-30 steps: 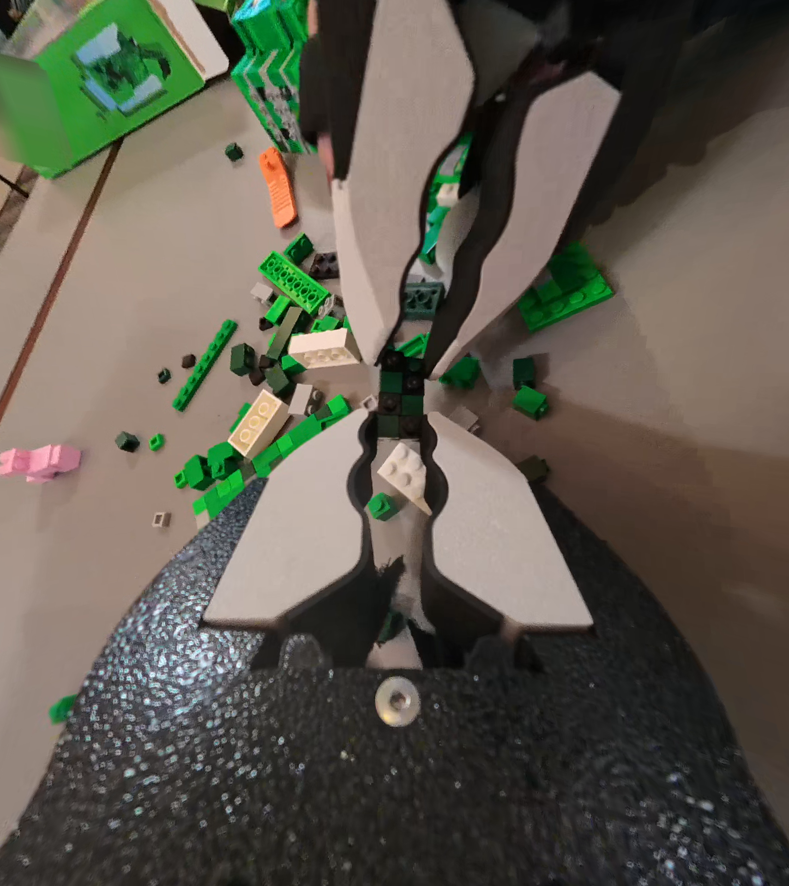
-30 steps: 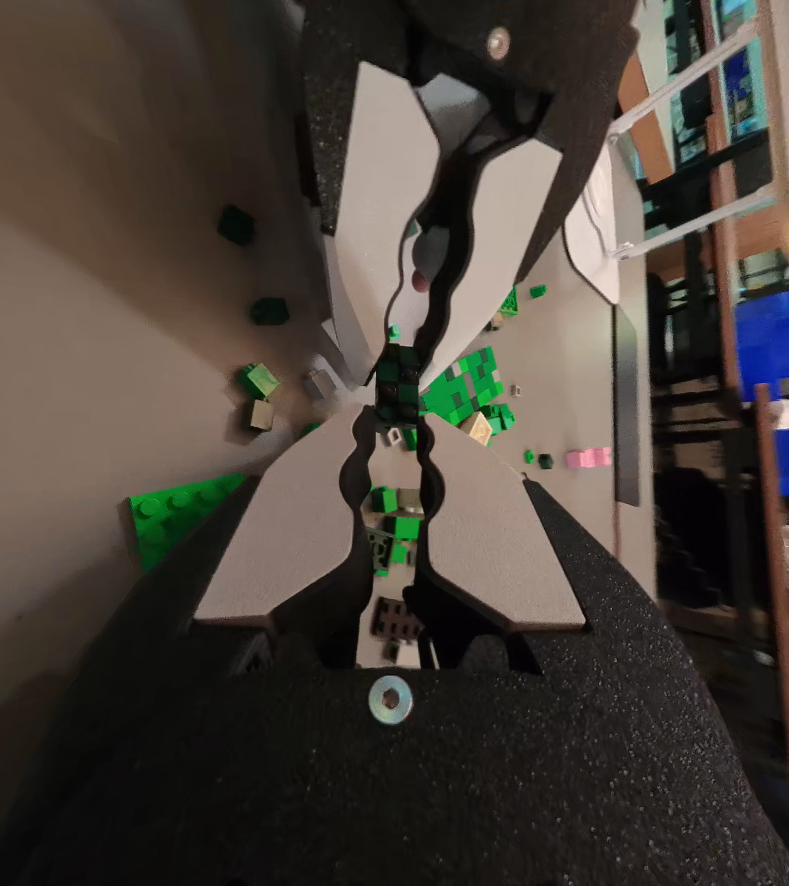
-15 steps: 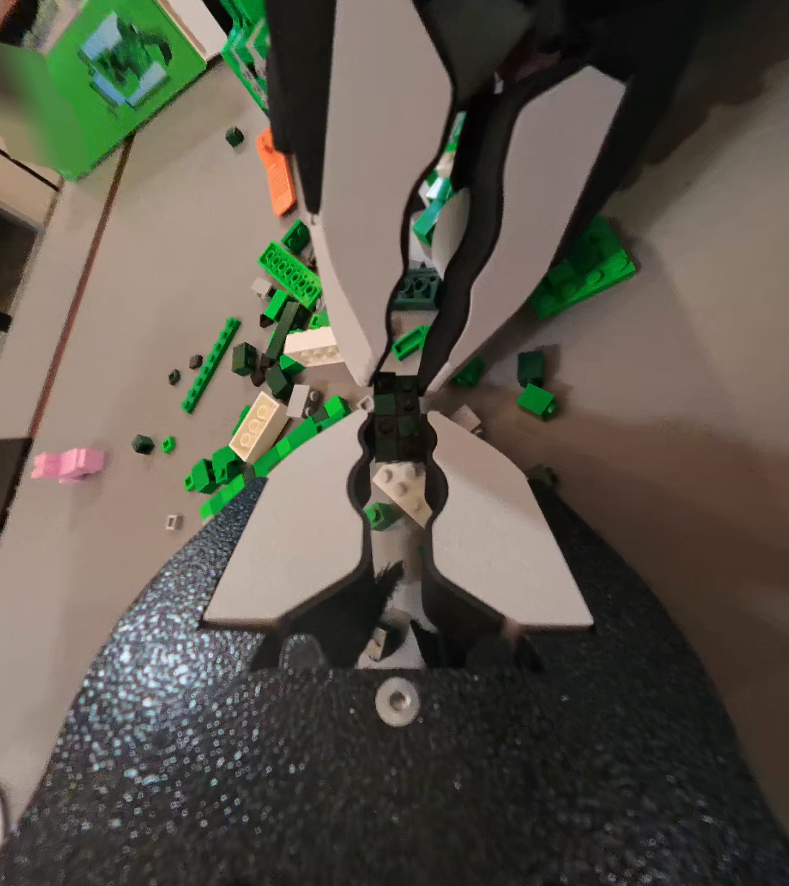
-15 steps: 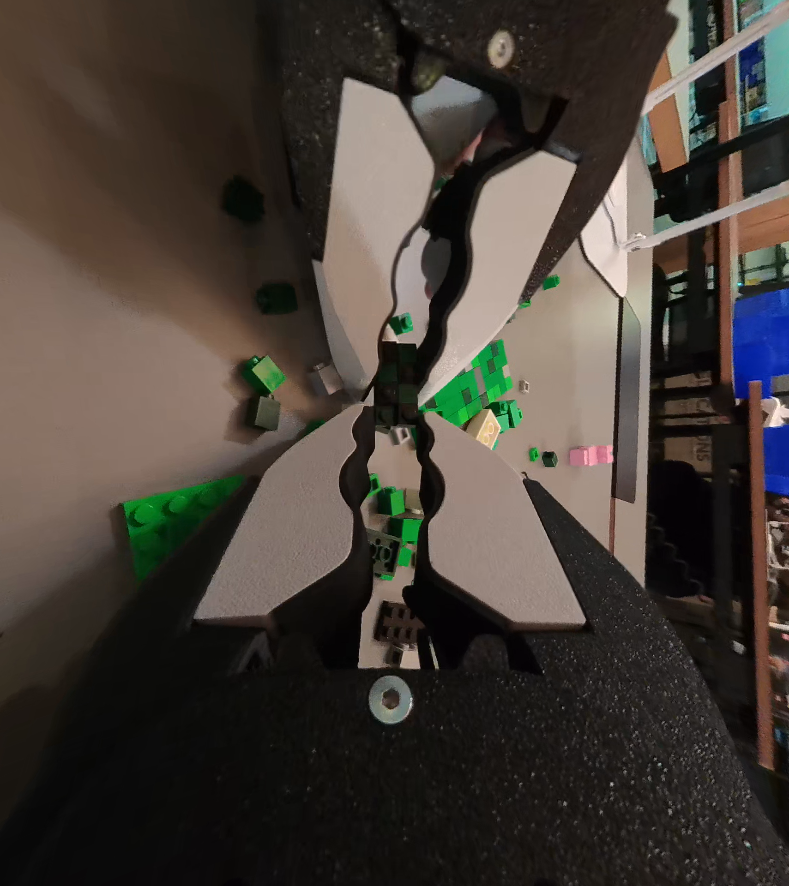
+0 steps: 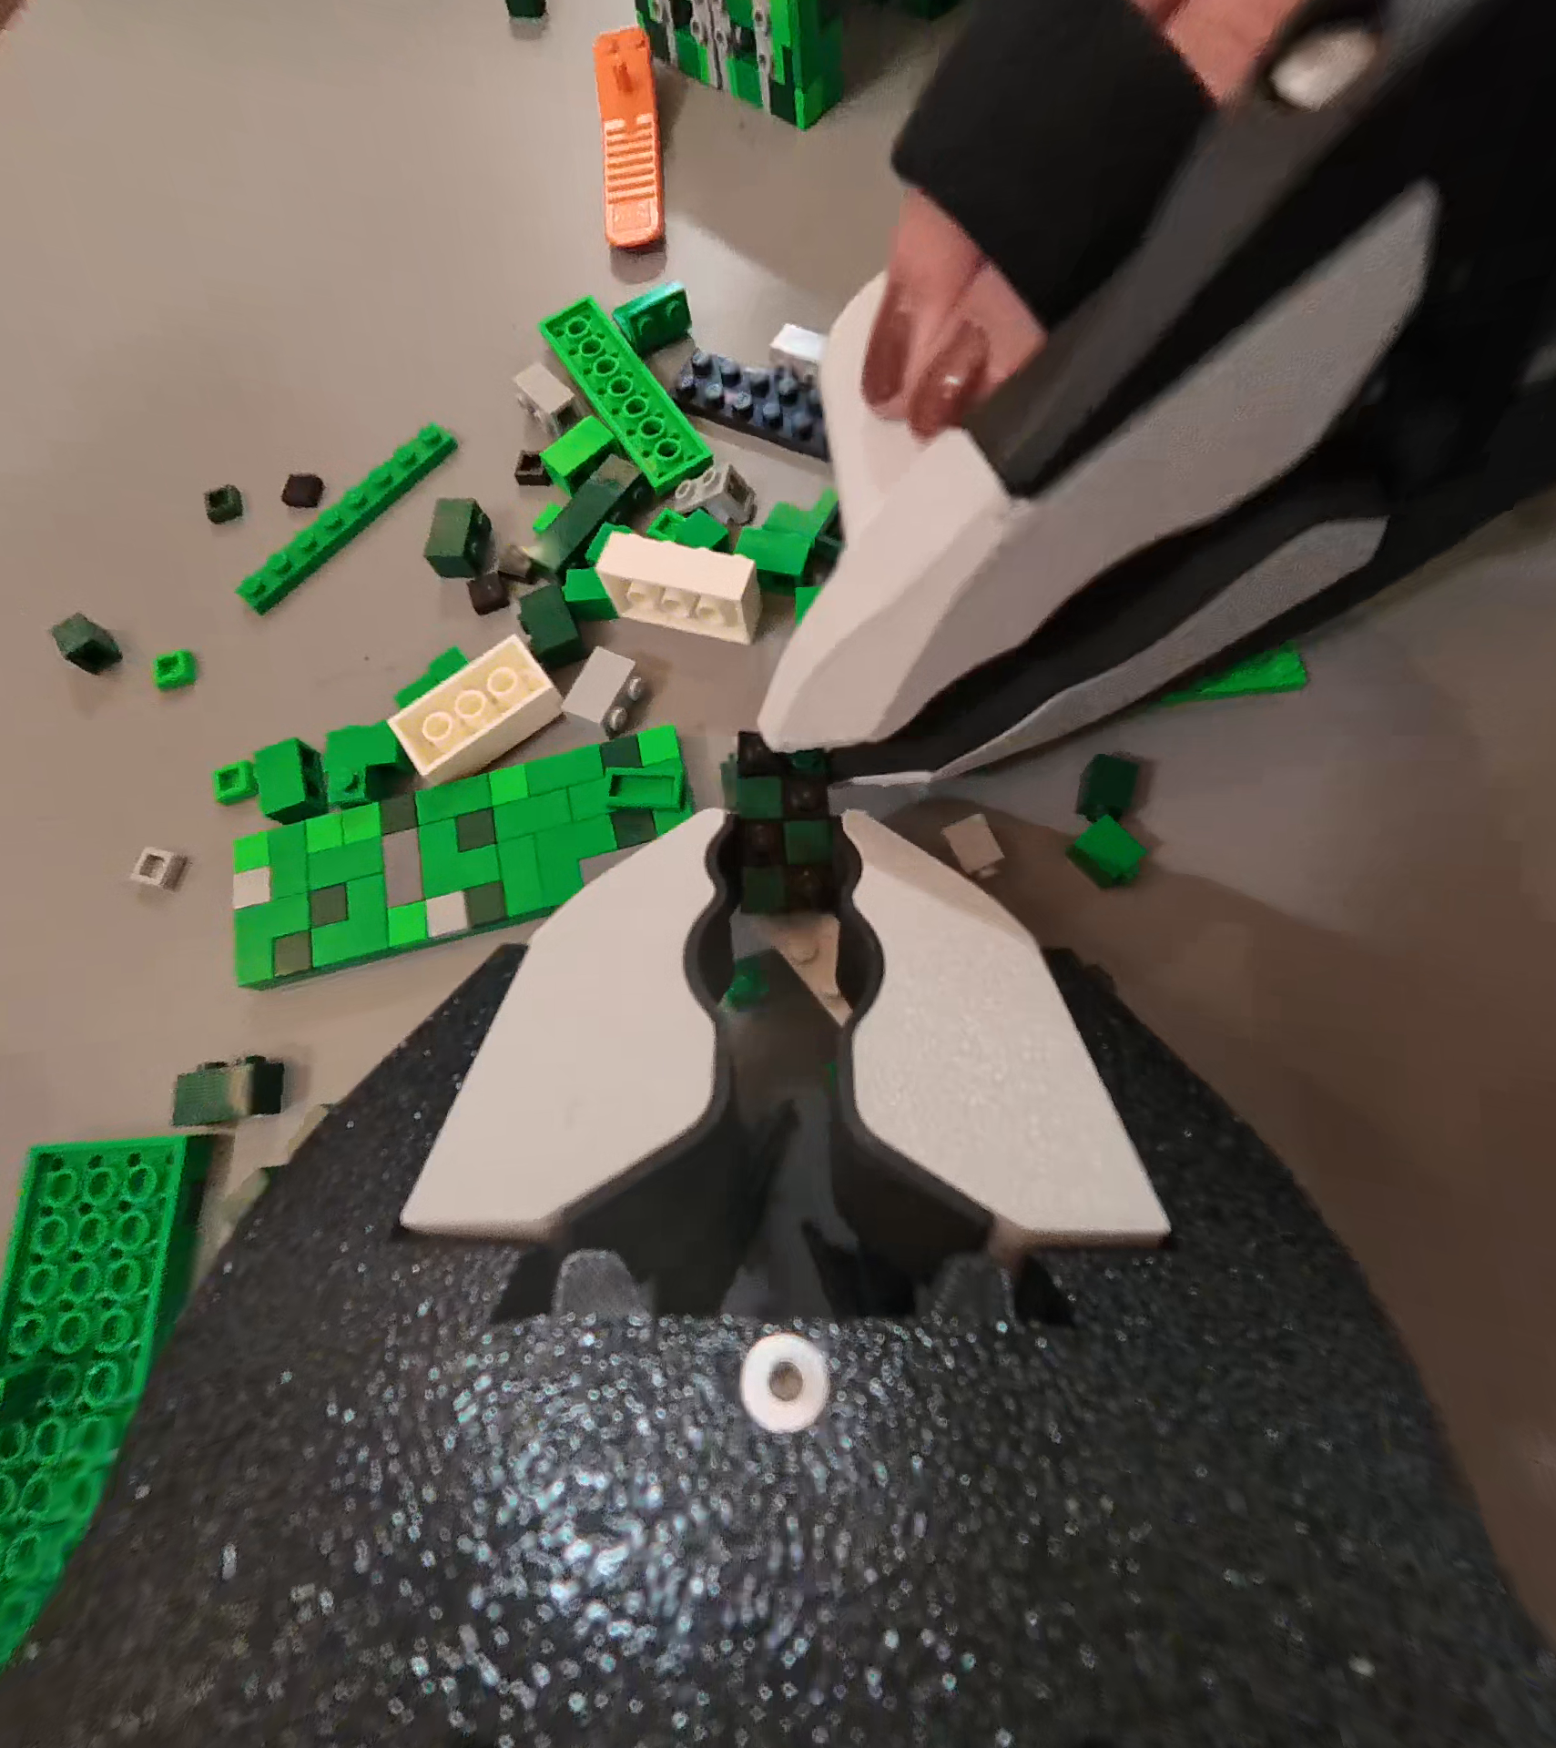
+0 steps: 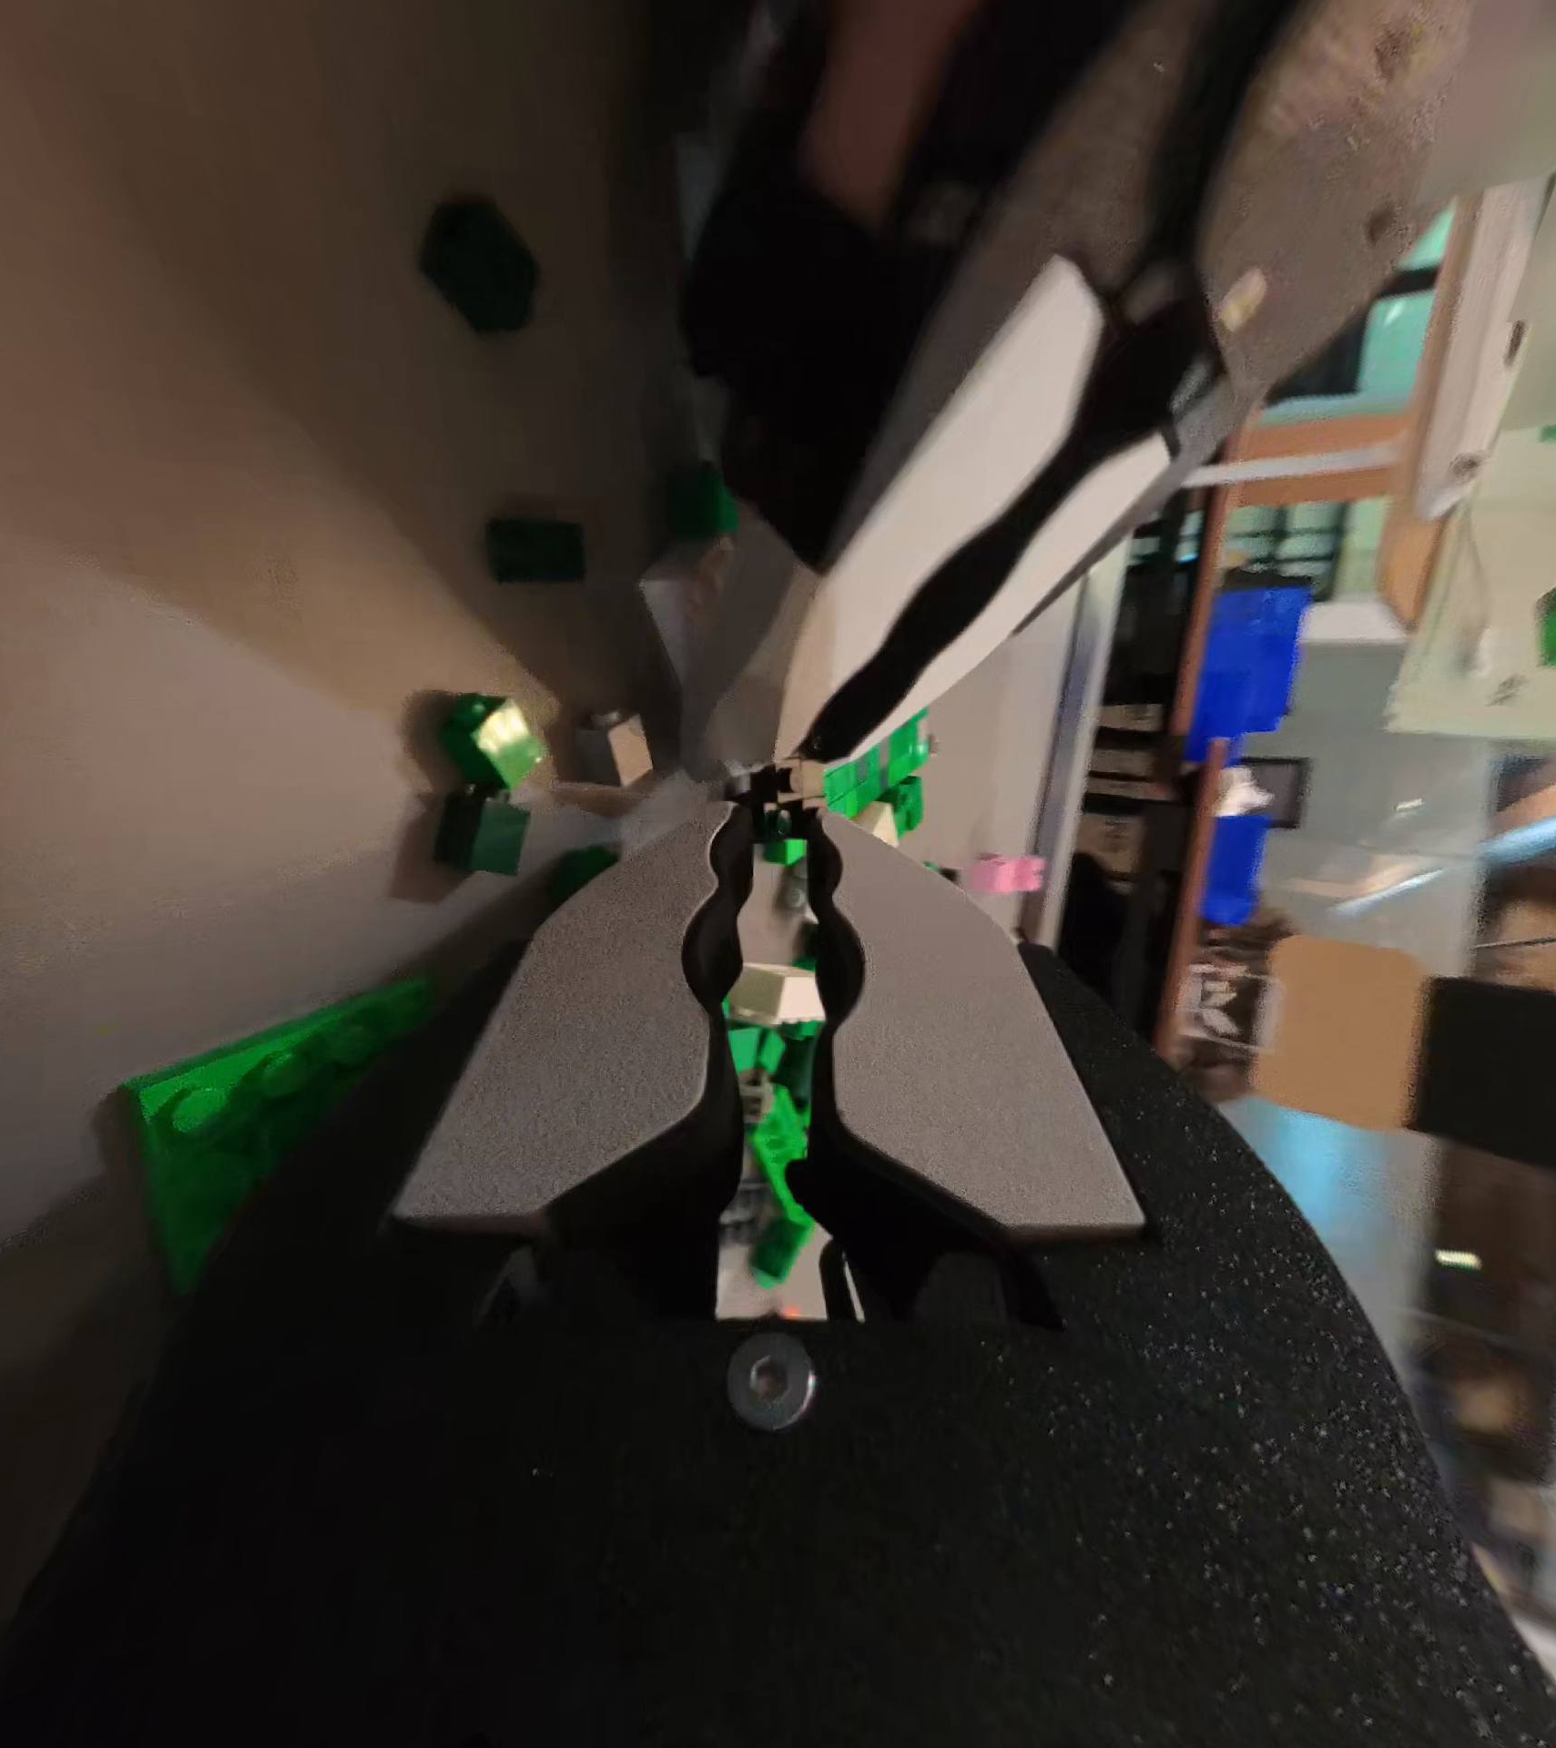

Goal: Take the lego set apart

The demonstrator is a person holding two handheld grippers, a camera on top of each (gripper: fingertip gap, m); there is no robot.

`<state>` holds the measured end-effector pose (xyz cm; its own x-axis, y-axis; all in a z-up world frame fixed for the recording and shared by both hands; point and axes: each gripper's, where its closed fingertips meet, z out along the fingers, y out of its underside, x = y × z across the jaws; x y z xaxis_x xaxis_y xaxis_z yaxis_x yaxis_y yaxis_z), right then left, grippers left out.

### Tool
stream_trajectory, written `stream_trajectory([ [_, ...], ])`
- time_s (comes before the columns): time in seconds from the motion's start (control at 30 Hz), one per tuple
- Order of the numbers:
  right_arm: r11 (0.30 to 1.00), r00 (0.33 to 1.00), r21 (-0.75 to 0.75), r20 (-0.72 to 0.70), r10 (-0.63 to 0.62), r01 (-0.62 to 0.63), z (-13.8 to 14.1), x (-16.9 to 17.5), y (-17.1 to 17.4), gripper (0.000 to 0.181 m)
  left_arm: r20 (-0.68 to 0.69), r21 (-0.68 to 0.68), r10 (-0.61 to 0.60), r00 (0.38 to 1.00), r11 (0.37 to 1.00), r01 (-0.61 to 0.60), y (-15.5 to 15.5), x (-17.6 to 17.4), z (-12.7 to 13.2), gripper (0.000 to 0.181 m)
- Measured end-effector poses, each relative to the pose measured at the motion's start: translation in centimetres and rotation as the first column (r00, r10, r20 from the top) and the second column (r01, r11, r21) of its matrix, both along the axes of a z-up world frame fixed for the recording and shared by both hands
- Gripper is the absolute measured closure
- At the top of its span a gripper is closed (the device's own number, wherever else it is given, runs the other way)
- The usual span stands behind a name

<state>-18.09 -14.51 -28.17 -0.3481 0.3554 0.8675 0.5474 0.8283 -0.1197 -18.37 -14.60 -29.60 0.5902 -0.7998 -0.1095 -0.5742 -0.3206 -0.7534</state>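
A small dark green and black lego chunk (image 5: 778, 856) hangs above the grey table between both grippers. My left gripper (image 5: 783, 818) is shut on its near end. My right gripper (image 5: 816, 752) comes in from the upper right and is shut on its far end, tip to tip with the left. A person's hand (image 5: 935, 350) rests on that gripper. In the blurred right wrist view, my right gripper (image 6: 774, 809) pinches the chunk (image 6: 769, 785), and the left gripper (image 6: 802, 752) slants in from the upper right.
Loose bricks lie on the table: a flat green mosaic panel (image 5: 433, 851), two white bricks (image 5: 679, 586), an orange brick separator (image 5: 630, 151), a large green plate (image 5: 45, 1324) at lower left, another green plate (image 6: 263, 1088). A built green block (image 5: 736, 47) stands at the back. My two grippers' fingertips are within a few centimetres of each other. Both grippers' tips are roughly 9 centimeters from the green plate (image 6: 263, 1088).
The right gripper has swung from straight opposite the left one to an angle from the upper right. Both stay shut on the chunk, and both views have shifted over the brick pile.
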Motion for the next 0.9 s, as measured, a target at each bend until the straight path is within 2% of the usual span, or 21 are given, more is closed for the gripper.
stream_trajectory([
  [0.07,0.983,0.999,-0.185,-0.041,-0.025,0.017,0.1,0.1,-0.3,0.170,-0.065,0.097,-0.031,0.997,0.995,0.037,0.1,-0.1,0.2,0.164],
  [0.17,0.911,0.997,-0.412,-0.061,-0.057,0.027,0.2,0.3,-0.6,0.161,-0.175,0.214,-0.084,0.981,0.969,0.121,0.0,0.2,0.4,0.164],
  [0.23,0.883,0.997,-0.467,-0.037,-0.071,0.046,-0.2,0.5,-0.7,0.154,-0.240,0.282,-0.111,0.964,0.943,0.179,-0.1,0.7,0.5,0.164],
  [0.37,0.878,0.998,-0.477,-0.023,-0.063,0.044,-0.4,0.5,-0.9,0.161,-0.322,0.360,-0.117,0.939,0.903,0.236,-0.1,0.9,0.8,0.164],
  [0.53,0.913,0.992,-0.393,-0.017,-0.125,0.108,-0.1,0.3,-0.1,0.156,-0.290,0.385,-0.084,0.953,0.902,0.196,0.2,0.6,1.7,0.164],
  [0.6,0.941,0.989,-0.311,-0.015,-0.145,0.134,0.1,0.3,0.4,0.164,-0.265,0.360,-0.083,0.961,0.916,0.178,0.1,0.6,1.7,0.164],
  [0.7,0.965,0.988,-0.214,-0.003,-0.154,0.150,0.1,0.2,0.7,0.164,-0.258,0.335,-0.061,0.964,0.930,0.148,0.1,0.5,1.6,0.164],
  [0.83,0.984,0.985,0.058,0.009,-0.172,0.171,0.7,-0.2,1.4,0.165,-0.144,0.228,-0.013,0.989,0.973,0.046,0.3,0.1,1.5,0.164],
  [0.9,0.963,0.986,0.213,-0.003,-0.170,0.166,1.4,-0.5,1.5,0.166,-0.016,0.128,0.004,1.000,0.992,-0.002,0.2,-0.1,1.6,0.164],
])
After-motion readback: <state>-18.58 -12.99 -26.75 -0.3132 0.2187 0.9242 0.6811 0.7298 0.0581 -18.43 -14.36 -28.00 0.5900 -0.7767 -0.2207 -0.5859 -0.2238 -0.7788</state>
